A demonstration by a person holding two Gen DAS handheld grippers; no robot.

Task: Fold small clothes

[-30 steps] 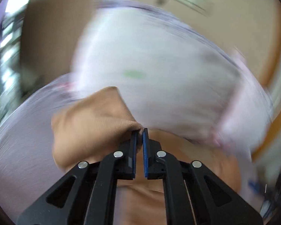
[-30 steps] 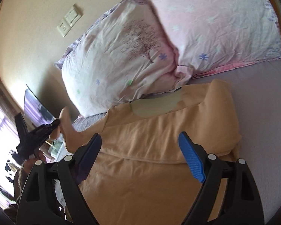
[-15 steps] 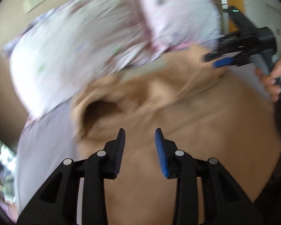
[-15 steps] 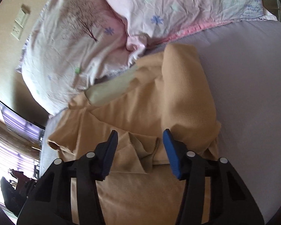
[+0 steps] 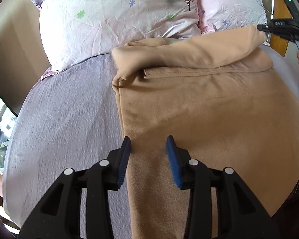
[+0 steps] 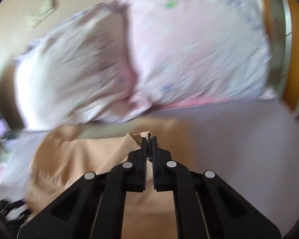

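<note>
A tan garment (image 5: 205, 107) lies on the lilac bed sheet (image 5: 65, 119), with a sleeve folded across its top edge. My left gripper (image 5: 148, 145) is open and empty, its fingers straddling the garment's left edge near the hem. My right gripper (image 6: 149, 139) is shut on a bunched corner of the tan garment (image 6: 73, 159) and holds it above the bed. In the left wrist view the right gripper (image 5: 279, 28) shows at the far right, at the sleeve's end.
Two pink floral pillows (image 5: 117, 18) (image 5: 229, 2) lean at the head of the bed against a beige wall (image 6: 29, 0). A wooden bed frame (image 6: 289, 39) stands on the right. The right wrist view is motion-blurred.
My left gripper let go of the garment's corner, opened and moved down to its left edge. My right gripper closed on a fold of the garment and lifted it.
</note>
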